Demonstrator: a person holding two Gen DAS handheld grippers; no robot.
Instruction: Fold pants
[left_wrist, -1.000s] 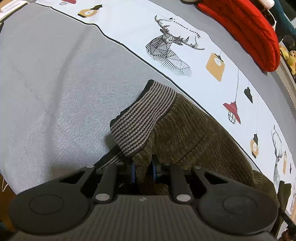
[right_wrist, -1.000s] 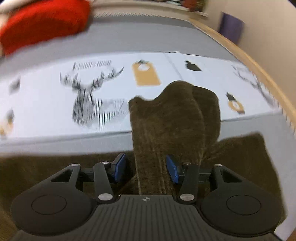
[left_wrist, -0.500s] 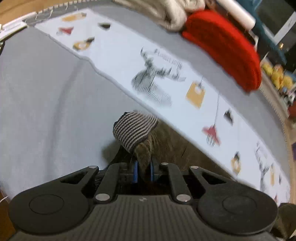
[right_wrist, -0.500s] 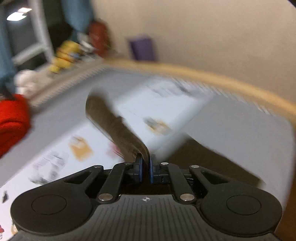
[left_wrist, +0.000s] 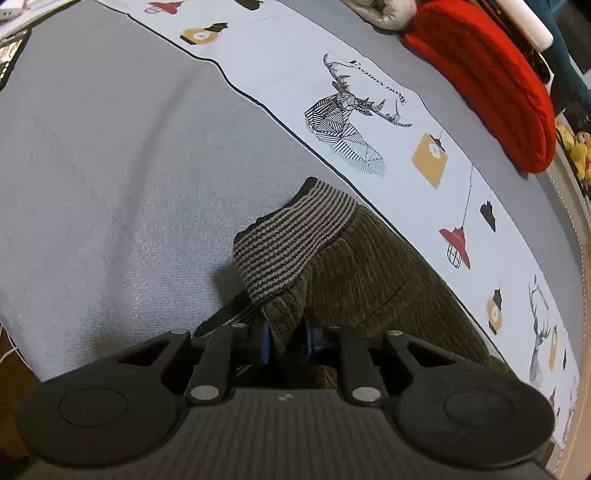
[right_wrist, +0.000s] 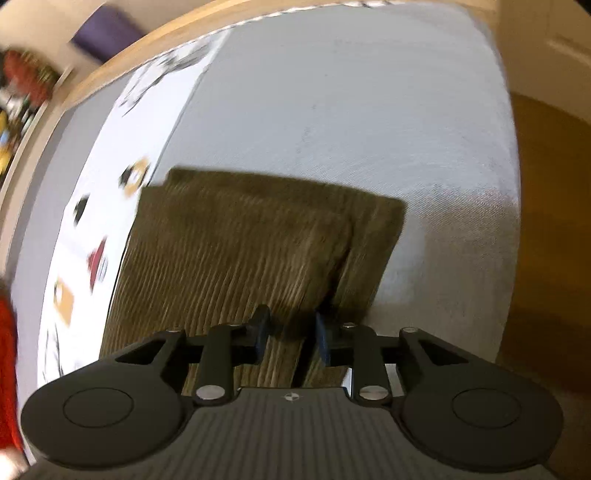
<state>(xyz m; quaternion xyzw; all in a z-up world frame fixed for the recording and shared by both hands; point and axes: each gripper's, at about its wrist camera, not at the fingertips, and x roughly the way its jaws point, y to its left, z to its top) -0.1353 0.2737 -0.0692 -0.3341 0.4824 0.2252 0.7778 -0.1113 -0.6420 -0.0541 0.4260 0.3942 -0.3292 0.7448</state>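
While tipped steeply down over the bed, pinches a bunch of the pants in the left hand-held gripper, just below the striped waistband. Blue pads close together with olive corduroy filling the gap between them, yet already easing apart. Waistband humped up off the grey sheet, beside the black line that edges the white printed band; rest of the garment trailing away to the right along that band. Red knitted cushion well apart at the far side.

Right hand-held gripper likewise angled down, rolled so that the bed's edge runs up the right of its view. Jaws opening, pads clear of the cloth and gripping nothing — only a fold edge of the doubled-over leg lying under the gap. Leg flat on the grey sheet as a rough rectangle, its left edge reaching onto the printed band. Much motion blur here.

Against a second ago: right jaws then wide around a raised leg, half a second ago clamped tight on it in mid-air, now releasing it laid down flat. Left view much as a second ago, same hold on the same bunch; half a second ago the waistband looked more bunched and further off.
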